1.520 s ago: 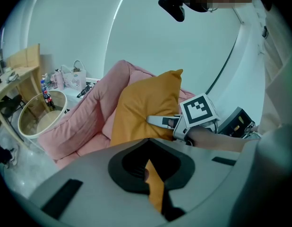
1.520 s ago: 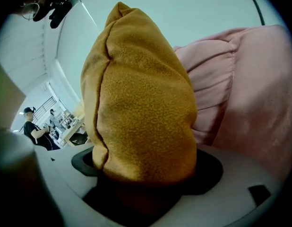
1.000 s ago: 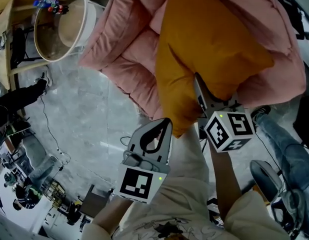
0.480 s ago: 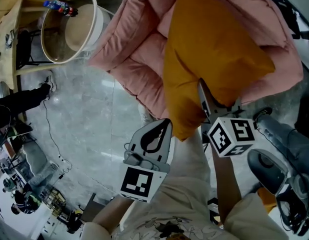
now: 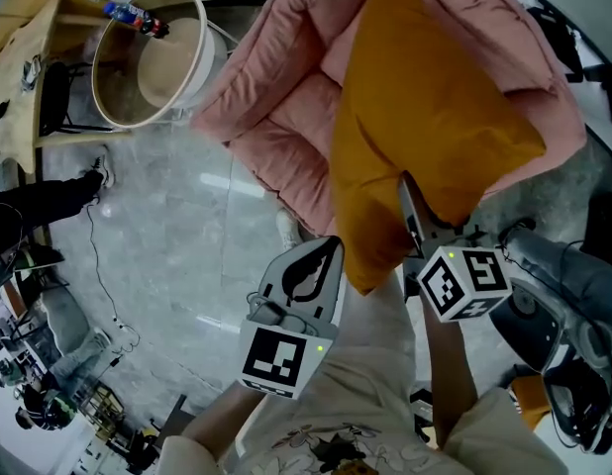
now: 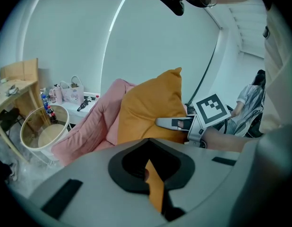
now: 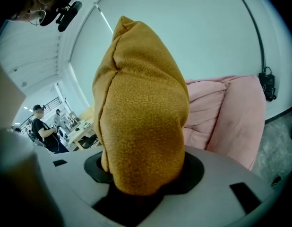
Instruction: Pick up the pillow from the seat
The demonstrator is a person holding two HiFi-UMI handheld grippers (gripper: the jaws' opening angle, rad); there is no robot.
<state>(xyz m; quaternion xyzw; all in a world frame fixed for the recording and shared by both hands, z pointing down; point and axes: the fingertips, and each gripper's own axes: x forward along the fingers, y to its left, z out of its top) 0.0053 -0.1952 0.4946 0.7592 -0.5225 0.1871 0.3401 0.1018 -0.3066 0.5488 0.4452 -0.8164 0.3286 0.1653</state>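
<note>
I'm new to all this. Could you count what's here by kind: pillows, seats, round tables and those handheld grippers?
orange pillow: 1
pink seat: 1
round table: 1
grippers: 2, the left gripper and the right gripper
Total: 5

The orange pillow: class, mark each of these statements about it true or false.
1. The right gripper is clamped on the pillow. True.
2. The pillow is blue. False: it is orange.
3. The seat behind the pillow is pink and padded. True.
4. The pillow lies inside the round white-rimmed tub. False: the tub stands off to one side on the floor, and the pillow is held up in front of the seat.
</note>
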